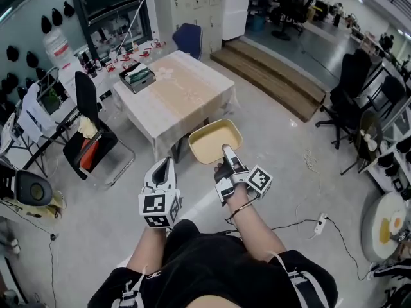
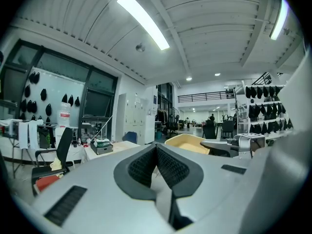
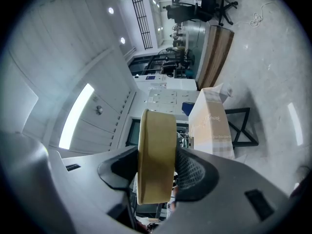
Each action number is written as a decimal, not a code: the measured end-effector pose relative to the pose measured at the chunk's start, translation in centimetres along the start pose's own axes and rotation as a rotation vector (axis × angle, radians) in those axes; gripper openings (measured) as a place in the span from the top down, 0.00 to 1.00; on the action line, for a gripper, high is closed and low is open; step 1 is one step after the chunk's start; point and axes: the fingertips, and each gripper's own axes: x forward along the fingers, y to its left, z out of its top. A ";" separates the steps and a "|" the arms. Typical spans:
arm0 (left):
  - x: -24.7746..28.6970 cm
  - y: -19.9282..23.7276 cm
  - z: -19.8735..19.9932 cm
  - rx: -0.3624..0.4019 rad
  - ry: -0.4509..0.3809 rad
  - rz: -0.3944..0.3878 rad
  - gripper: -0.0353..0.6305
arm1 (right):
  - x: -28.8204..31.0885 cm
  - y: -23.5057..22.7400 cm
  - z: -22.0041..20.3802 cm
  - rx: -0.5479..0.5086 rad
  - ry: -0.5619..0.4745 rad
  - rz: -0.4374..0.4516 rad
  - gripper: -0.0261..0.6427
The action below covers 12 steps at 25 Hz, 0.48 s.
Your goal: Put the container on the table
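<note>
R tongs (image 1: pixel 226 151) clenched on the container (image 1: pixel 215 140): a shallow, pale yellow tray w/ rounded corners, pinched at its near rim. In the right gripper view the rim wall (image 3: pixel 156 150) stands edge-on between the two dark ribbed pads, one pad each side, both pressed to it.

Container is up in the air, open side up and roughly level in the head view. It hangs just in front of the tabletop's (image 1: pixel 186 88) near corner, not resting on it. Grey floor (image 1: pixel 282 165) below.

L tongs (image 1: pixel 166 164) closed w/ nothing in them. In the left gripper view the pads meet at the tip (image 2: pixel 157 152), no gap there. They sit beside the R tongs, lower left of the container, apart from it. The container's far side shows over the L tongs' body in that view.

Tabletop: square, pale cloth w/ a beige centre panel. A dark box (image 1: pixel 137 77) w/ green and white stuff sits at its far left corner; rest of the cloth bare. Black chair (image 1: pixel 87 108) to the tabletop's left, wooden steps (image 1: pixel 276 76) to its right. White cable (image 1: pixel 318 226) on the floor at right.
</note>
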 end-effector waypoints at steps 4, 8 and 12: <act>1.7 -0.5 0.4 -0.006 -0.011 -0.004 0.93 | 0.8 -0.1 1.2 -0.007 0.007 0.012 0.61; 3.5 -0.4 0.1 0.012 -0.016 -0.013 0.93 | 2.2 -1.1 2.2 0.008 0.001 0.020 0.61; 5.8 0.4 -0.2 0.010 -0.024 -0.024 0.93 | 4.3 -1.7 3.0 0.014 0.009 0.029 0.61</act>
